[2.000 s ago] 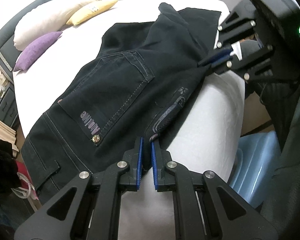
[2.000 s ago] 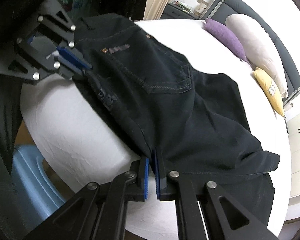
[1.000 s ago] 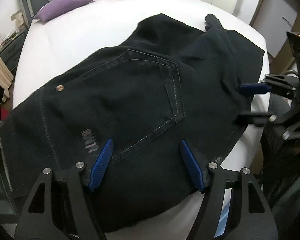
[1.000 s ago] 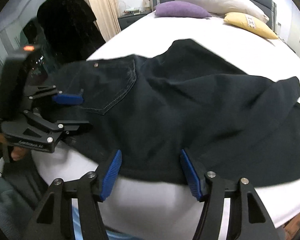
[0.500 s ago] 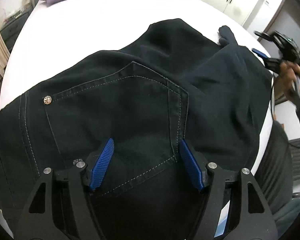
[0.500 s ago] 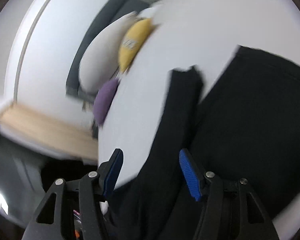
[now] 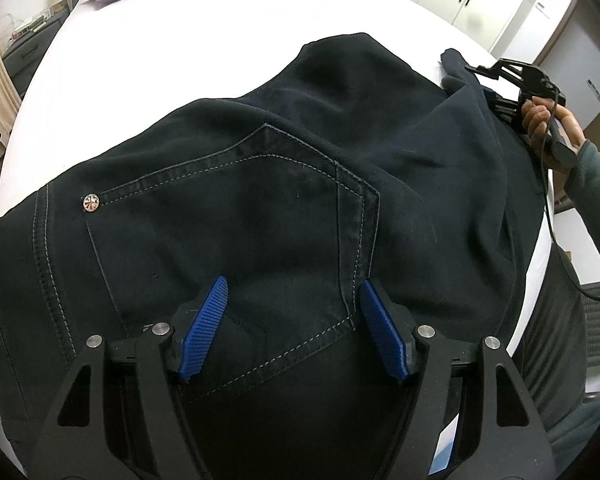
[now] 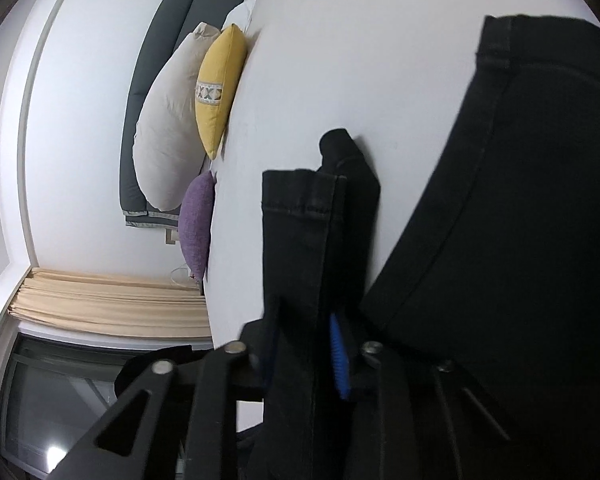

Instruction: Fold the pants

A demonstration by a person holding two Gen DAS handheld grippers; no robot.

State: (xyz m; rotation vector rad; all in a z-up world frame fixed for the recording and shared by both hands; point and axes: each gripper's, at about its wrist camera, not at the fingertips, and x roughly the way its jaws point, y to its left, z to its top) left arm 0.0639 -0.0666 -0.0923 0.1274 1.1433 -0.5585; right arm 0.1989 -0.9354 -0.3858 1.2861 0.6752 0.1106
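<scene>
**Pants spread on bed**

We see the white bed [image 7: 220, 40] carrying the black pants [image 7: 260, 200]. Our left gripper [image 7: 292, 320] hovers wide open over the back pocket [image 7: 236, 216]; our right gripper [image 8: 304, 344] pinches a leg hem [image 8: 300, 200].

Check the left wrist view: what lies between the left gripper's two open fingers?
In the left wrist view, the back pocket of the black pants lies between the left gripper fingers, which stand open over it.

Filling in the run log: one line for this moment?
left tool: open over back pocket | right tool: closing around pants leg hem | bed
</scene>
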